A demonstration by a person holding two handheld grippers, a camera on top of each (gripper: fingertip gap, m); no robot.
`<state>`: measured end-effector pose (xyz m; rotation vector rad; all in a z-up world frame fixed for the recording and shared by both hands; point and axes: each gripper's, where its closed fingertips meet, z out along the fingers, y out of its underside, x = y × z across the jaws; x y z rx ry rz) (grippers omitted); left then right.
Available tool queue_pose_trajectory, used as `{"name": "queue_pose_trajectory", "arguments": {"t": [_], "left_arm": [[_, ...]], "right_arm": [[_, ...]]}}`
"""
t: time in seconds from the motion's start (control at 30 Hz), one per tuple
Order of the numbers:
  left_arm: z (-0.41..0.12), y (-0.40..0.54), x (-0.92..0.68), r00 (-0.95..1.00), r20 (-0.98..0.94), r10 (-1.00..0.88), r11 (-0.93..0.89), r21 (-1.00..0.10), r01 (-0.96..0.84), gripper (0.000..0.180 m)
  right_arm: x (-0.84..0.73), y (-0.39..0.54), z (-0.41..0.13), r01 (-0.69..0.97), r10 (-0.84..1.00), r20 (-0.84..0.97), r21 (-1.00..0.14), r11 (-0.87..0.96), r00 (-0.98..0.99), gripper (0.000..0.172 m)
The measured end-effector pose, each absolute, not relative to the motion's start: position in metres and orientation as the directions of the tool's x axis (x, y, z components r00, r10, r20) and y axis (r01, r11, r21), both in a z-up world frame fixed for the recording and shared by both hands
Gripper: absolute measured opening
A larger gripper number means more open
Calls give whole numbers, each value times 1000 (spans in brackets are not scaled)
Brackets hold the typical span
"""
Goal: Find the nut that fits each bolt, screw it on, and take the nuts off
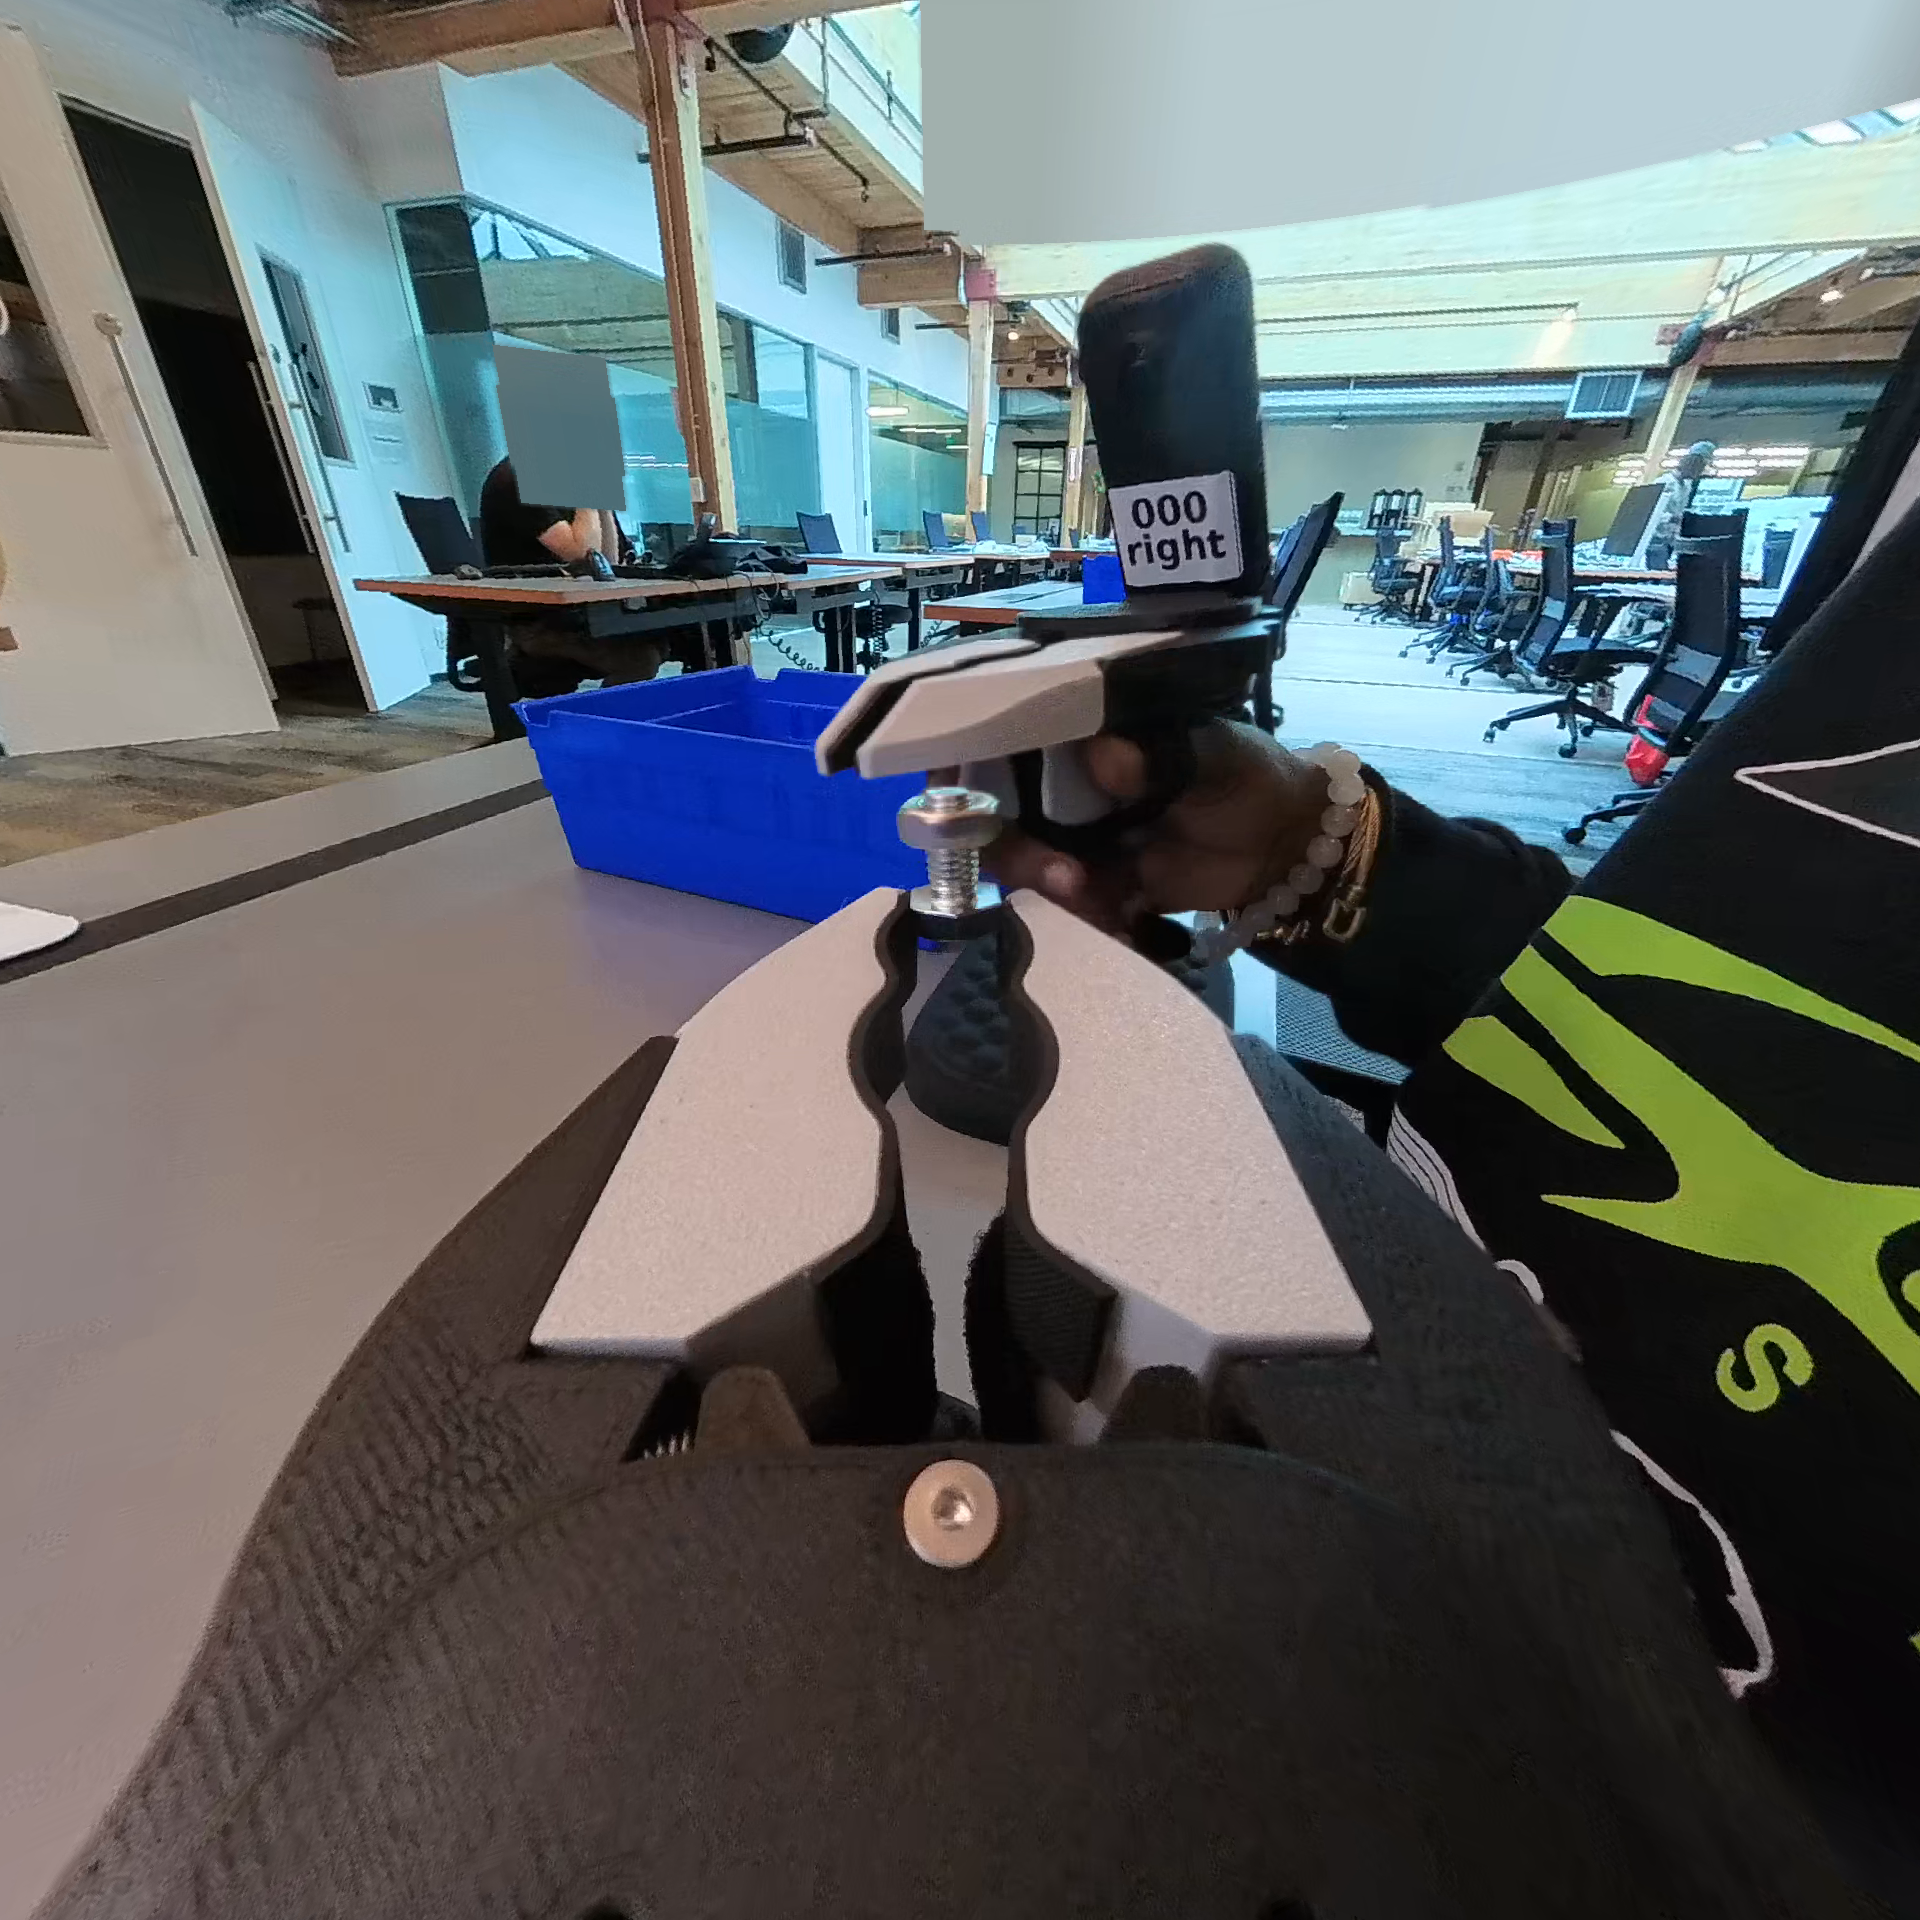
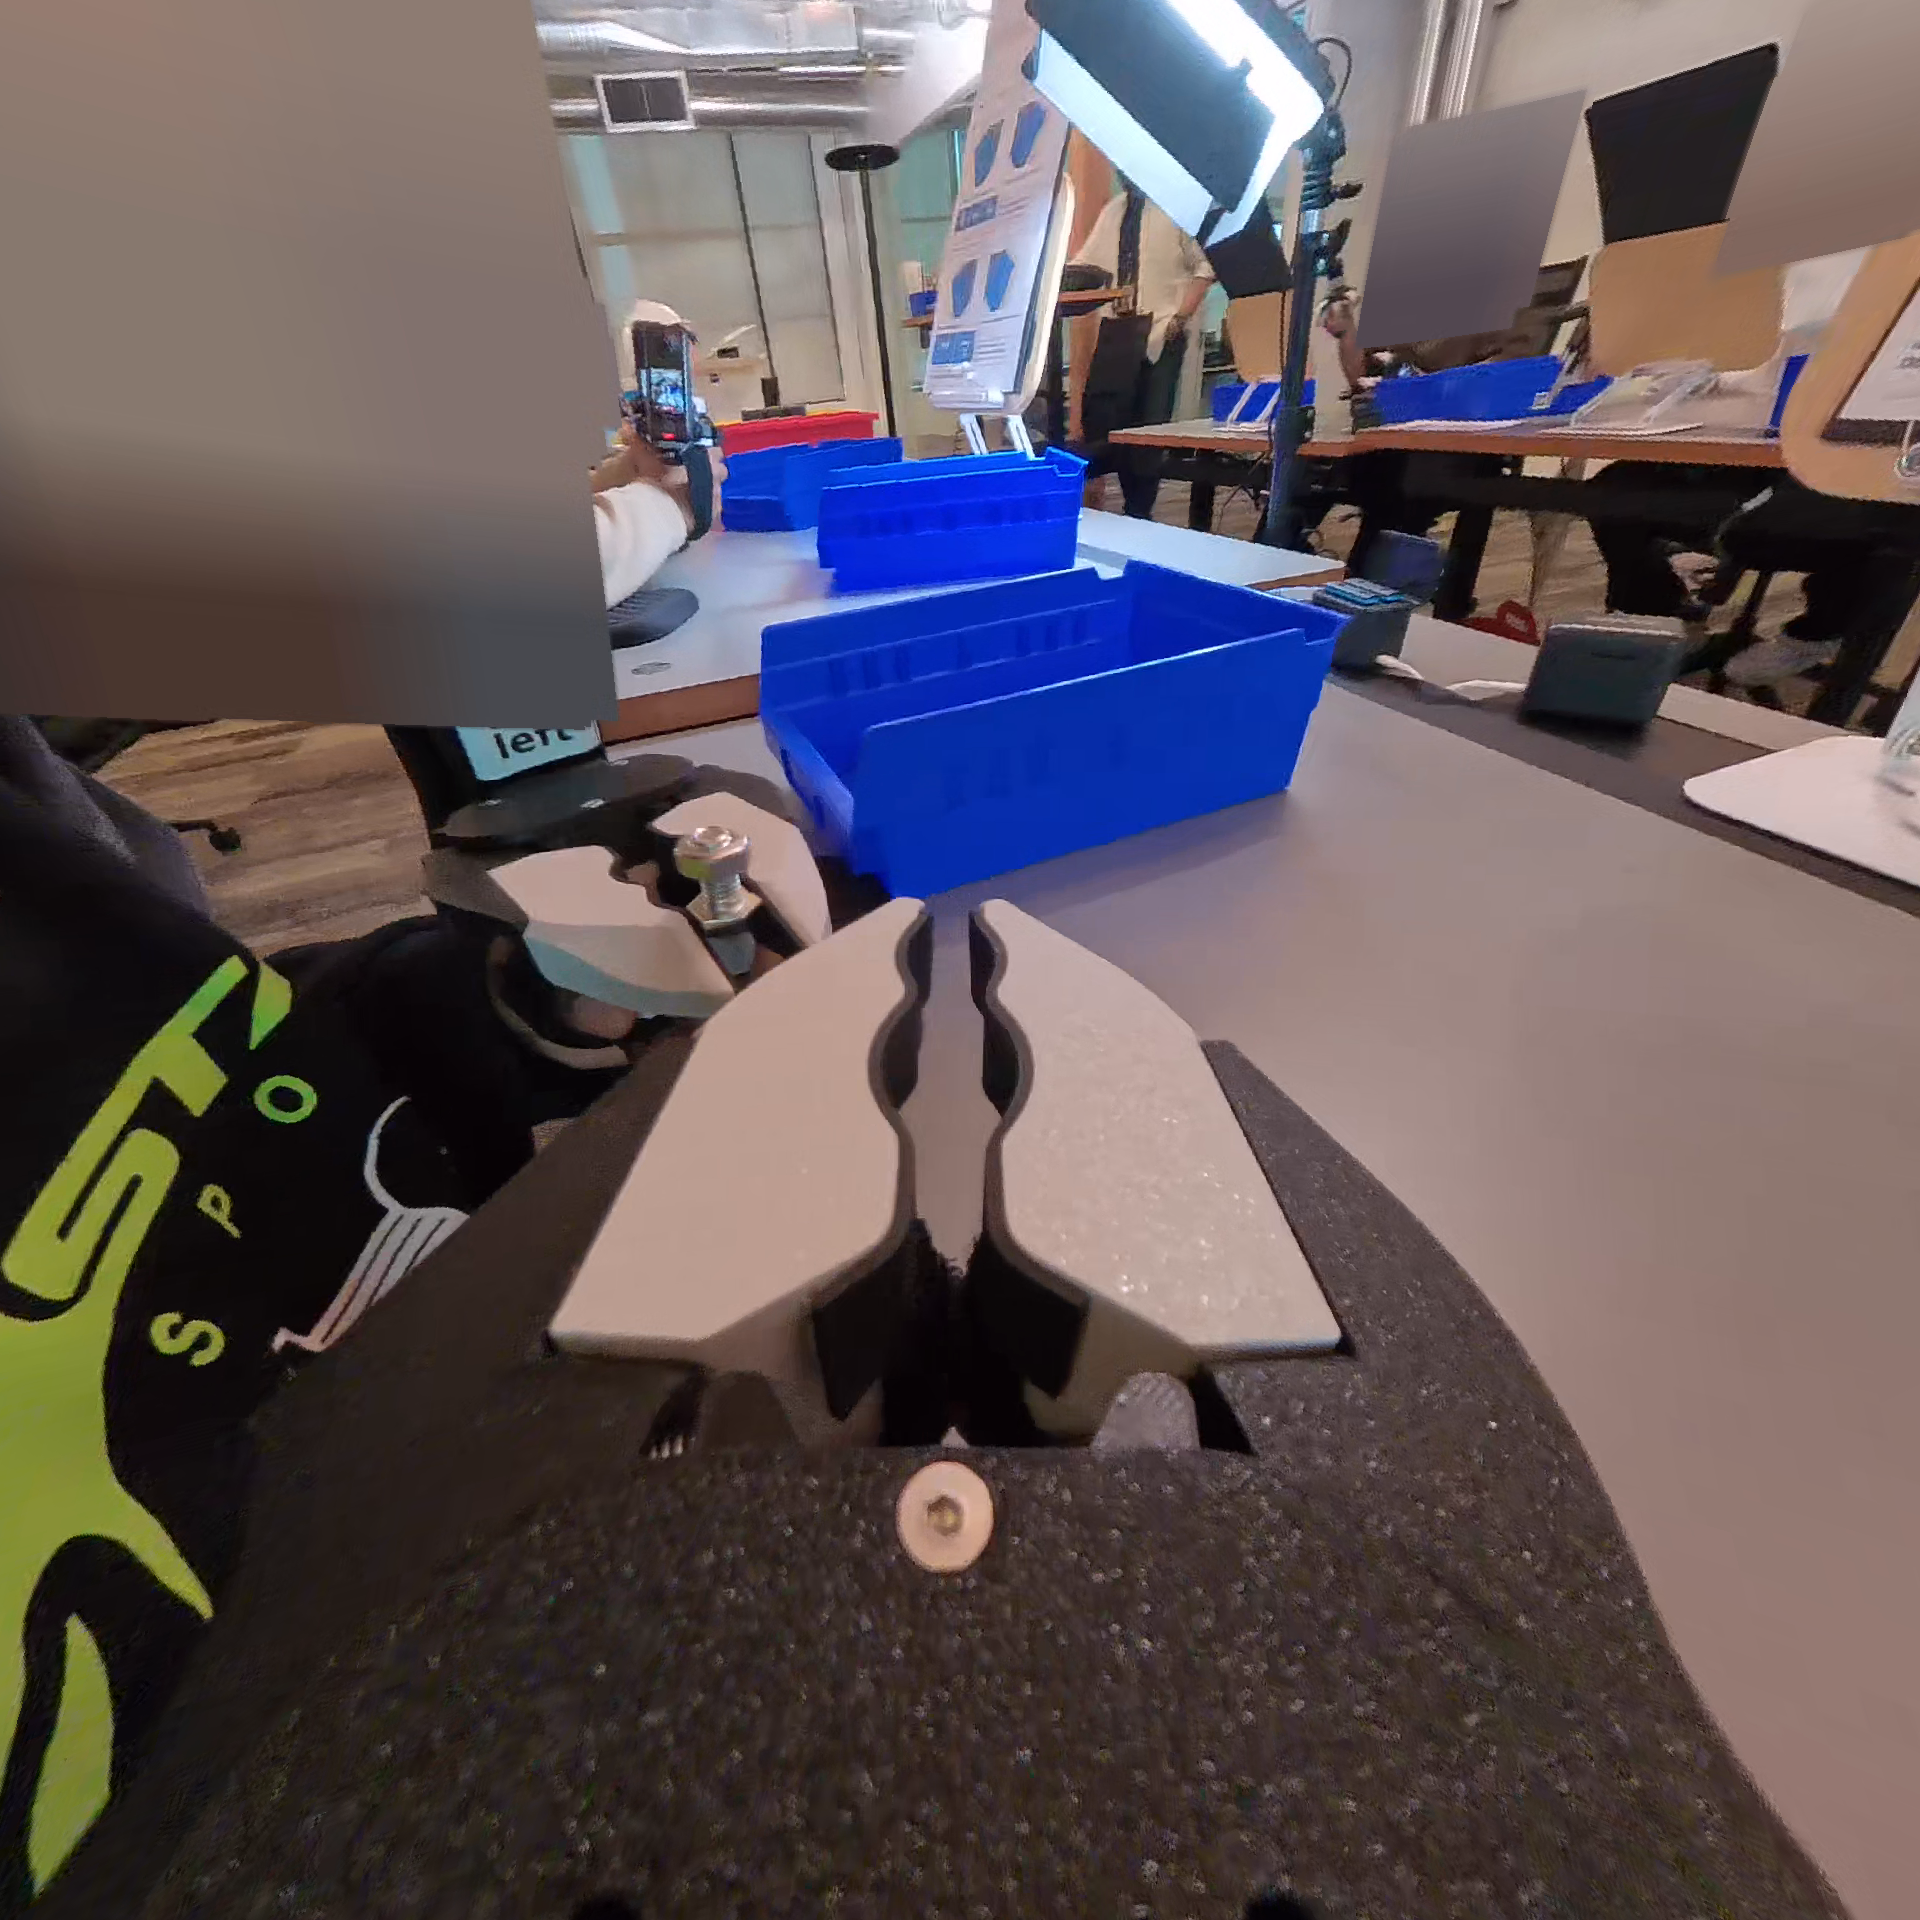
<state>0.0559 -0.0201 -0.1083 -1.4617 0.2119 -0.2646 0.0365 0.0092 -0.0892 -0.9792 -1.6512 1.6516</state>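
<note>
Silver bolt [image 1: 948, 883] stands upright w/ its hex head clamped at the tips of the left gripper [image 1: 951, 920], threads pointing up at 12 o'clock. Silver nut [image 1: 948, 821] sits near the top of the threads, w/ bare thread showing between nut and head. Right gripper [image 1: 862, 740] comes in from 3 o'clock, lying sideways just above the nut; its fingers are nearly together w/ only a thin slit between them and nothing in the grasp. From the right wrist view the same narrow slit shows grey surface [image 2: 1455, 1039] through it, and the bolt + nut sit at about 10 o'clock, beside the tips, not between them. Blue bin [image 2: 1039, 748] rests on the surface at 12 o'clock, beyond both grippers. A hand [image 1: 1195, 821] w/ a bead bracelet holds the right gripper's handle.
</note>
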Motion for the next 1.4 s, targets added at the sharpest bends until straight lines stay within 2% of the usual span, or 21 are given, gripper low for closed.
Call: {"name": "queue_pose_trajectory", "arguments": {"t": [0.17, 0.3, 0.43, 0.67, 0.73, 0.77, 0.83, 0.9, 1.03, 1.2, 1.4], "left_arm": [[-110, -18, 56, 954, 19, -301, 84, -995, 46, 15], [-111, -18, 57, 956, 5, -295, 79, -996, 29, 14], [-113, -17, 59, 956, -6, -293, 69, -998, 15, 14], [-114, -17, 62, 955, -18, -296, 70, -998, 3, 15], [-111, -18, 58, 956, 2, -294, 84, -996, 28, 14], [-111, -19, 55, 958, 8, -286, 85, -996, 33, 14], [-109, -22, 54, 957, 5, -290, 99, -994, 35, 14], [-109, -22, 53, 958, 5, -287, 98, -995, 35, 14], [-111, -20, 54, 958, 3, -287, 89, -996, 30, 14], [-113, -19, 54, 961, -12, -277, 75, -997, 10, 14], [-116, -16, 52, 969, -31, -244, 59, -998, -17, 14]], "right_arm": [[43, -5, -84, 64, 789, -73, -997, -42, -610, 16], [41, -27, -85, 78, 737, -89, -996, -49, -670, 39], [33, -42, -88, 88, 726, -91, -995, -42, -682, 49], [28, -43, -93, 107, 735, -86, -994, -18, -673, 49], [33, -36, -91, 98, 735, -79, -995, -17, -673, 43], [36, -31, -91, 99, 738, -81, -995, -19, -670, 40], [33, -9, -92, 98, 805, -77, -995, -24, -589, 12], [35, 2, -92, 91, 823, -72, -996, -24, -563, 8], [41, -5, -84, 64, 792, -73, -997, -43, -606, 11], [45, -29, -82, 67, 718, -82, -997, -49, -691, 29], [37, -42, -84, 84, 723, -70, -996, -16, -688, 29]]}}
